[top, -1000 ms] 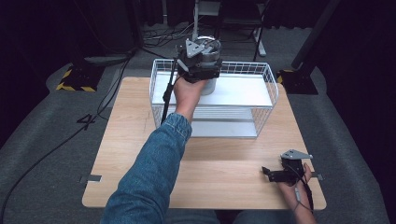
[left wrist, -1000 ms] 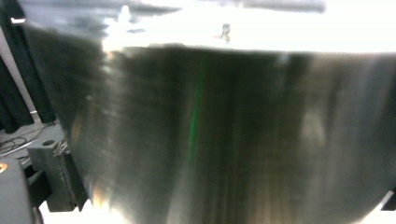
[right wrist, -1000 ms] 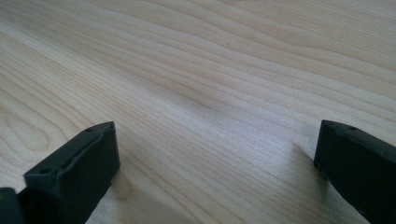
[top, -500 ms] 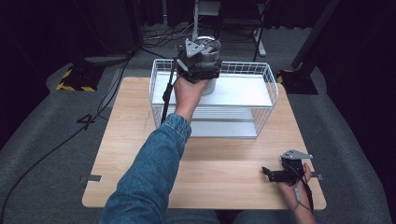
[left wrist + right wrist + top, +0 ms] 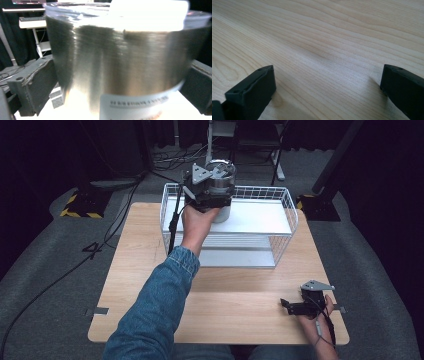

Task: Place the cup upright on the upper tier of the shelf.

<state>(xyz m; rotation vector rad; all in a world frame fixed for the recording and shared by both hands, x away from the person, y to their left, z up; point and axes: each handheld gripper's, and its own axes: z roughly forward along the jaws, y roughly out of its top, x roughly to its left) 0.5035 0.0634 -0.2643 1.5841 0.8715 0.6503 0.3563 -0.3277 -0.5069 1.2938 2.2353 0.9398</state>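
nothing moved; l gripper (image 5: 212,187) clamps steel pot (image 5: 120,62) over wire basket (image 5: 285,227).

Three cameras, one table

From above and behind we look forward and down over the wooden table (image 5: 150,270); riding the left gripper (image 5: 207,187) we sit close against the metal pot (image 5: 120,62) between its jaws, also seen from above; riding the right gripper (image 5: 327,95) we skim the same tabletop.
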